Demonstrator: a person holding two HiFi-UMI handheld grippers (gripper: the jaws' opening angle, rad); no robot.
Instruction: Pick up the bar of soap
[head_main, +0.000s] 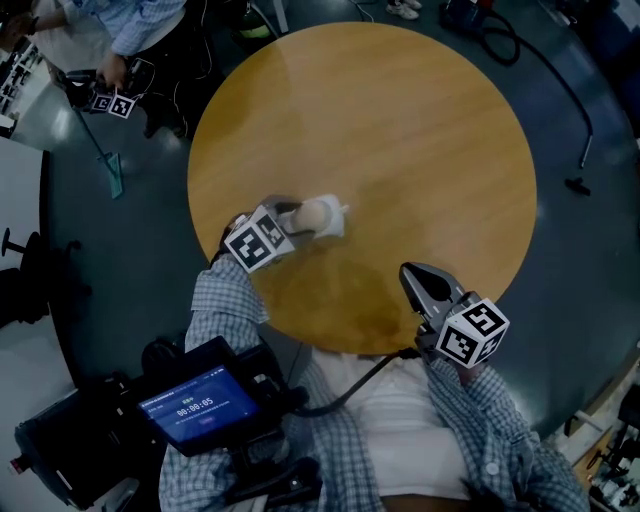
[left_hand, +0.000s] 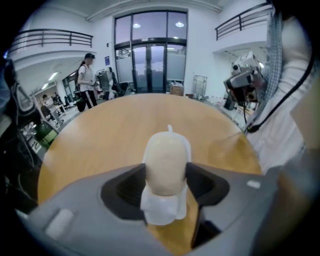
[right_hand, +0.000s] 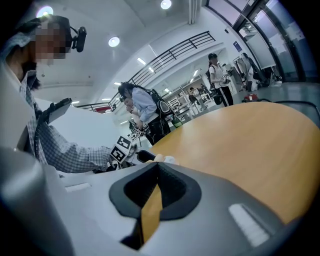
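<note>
Jaws: left gripper (head_main: 298, 225) pinching bar of soap (head_main: 316, 213), right gripper (head_main: 418, 280) closed; round wooden table (head_main: 400, 130), grey floor (head_main: 575, 250)

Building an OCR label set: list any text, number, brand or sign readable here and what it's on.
Small blue-lit screen on the black device: white timer-like digits, too blurred to quote.
Black-and-white marker cubes: square patterns only, no letters.
Pale cream oval soap bar: no print visible.
Blue wall sign beside the glass doors: too small to read.
</note>
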